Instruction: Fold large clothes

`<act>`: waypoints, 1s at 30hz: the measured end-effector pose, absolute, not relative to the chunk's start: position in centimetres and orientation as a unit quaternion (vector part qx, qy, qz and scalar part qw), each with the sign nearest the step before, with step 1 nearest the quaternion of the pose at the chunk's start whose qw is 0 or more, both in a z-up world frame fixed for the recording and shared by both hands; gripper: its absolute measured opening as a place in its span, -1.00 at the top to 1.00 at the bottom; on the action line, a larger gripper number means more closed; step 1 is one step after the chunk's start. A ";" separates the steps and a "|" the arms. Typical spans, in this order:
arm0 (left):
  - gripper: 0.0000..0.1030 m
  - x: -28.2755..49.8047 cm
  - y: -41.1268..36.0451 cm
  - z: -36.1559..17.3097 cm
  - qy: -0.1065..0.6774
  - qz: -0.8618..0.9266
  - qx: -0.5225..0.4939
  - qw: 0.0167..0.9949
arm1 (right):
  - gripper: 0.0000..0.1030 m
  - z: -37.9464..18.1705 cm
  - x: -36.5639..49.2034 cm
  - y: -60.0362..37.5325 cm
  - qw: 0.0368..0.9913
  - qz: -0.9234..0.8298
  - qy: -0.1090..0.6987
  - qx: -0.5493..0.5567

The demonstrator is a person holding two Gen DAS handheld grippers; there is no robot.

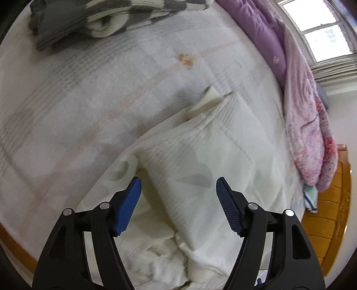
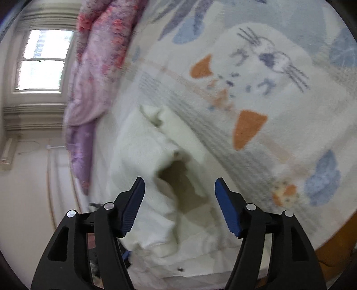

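A large cream-white garment (image 1: 200, 156) lies partly folded on the bed, with a ribbed cuff (image 1: 205, 104) sticking out at its far end. My left gripper (image 1: 178, 185) is open just above it, holding nothing. In the right wrist view the same white garment (image 2: 142, 145) is bunched, with a dark opening (image 2: 178, 178) between the fingers. My right gripper (image 2: 178, 185) is open above it and empty.
The bed is covered by a pale blanket (image 2: 256, 78) printed with a cat and orange shapes. A purple and pink quilt (image 1: 301, 100) lies along the window side. Folded grey and white clothes (image 1: 89, 20) sit at the far left. A wooden bed frame (image 1: 330, 212) borders the mattress.
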State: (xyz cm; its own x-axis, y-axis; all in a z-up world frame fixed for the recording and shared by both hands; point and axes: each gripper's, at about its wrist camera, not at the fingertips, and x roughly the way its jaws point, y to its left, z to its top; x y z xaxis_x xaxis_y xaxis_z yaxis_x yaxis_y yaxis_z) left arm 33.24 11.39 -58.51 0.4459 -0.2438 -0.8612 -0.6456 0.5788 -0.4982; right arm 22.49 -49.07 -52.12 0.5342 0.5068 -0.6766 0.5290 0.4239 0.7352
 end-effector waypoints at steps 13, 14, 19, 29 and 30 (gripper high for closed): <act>0.75 36.5 12.4 -61.7 0.555 0.111 -0.428 0.705 | 0.49 -55.0 27.8 -46.2 0.702 -0.032 0.449 0.552; 0.78 36.5 12.6 -61.7 0.557 0.103 -0.420 0.709 | 0.57 -54.7 27.7 -46.2 0.706 -0.030 0.451 0.546; 0.84 35.5 13.2 -57.4 0.543 0.093 -0.369 0.748 | 0.75 -50.7 26.7 -45.1 0.756 -0.031 0.465 0.459; 0.84 29.0 13.5 -55.4 0.584 0.071 -0.301 0.750 | 0.77 -48.4 20.9 -43.9 0.779 -0.060 0.509 0.362; 0.84 28.4 13.6 -56.1 0.588 0.076 -0.299 0.747 | 0.77 -49.5 20.3 -43.9 0.772 -0.068 0.520 0.359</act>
State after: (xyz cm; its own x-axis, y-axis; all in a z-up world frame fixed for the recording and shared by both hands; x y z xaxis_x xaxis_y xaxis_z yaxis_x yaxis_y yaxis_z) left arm 28.36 13.55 -56.10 0.2959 -0.2383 -0.9250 -0.4648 0.8101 -0.3574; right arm 20.27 -43.91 -49.54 0.4502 0.2692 -0.8514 0.4782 0.7325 0.4845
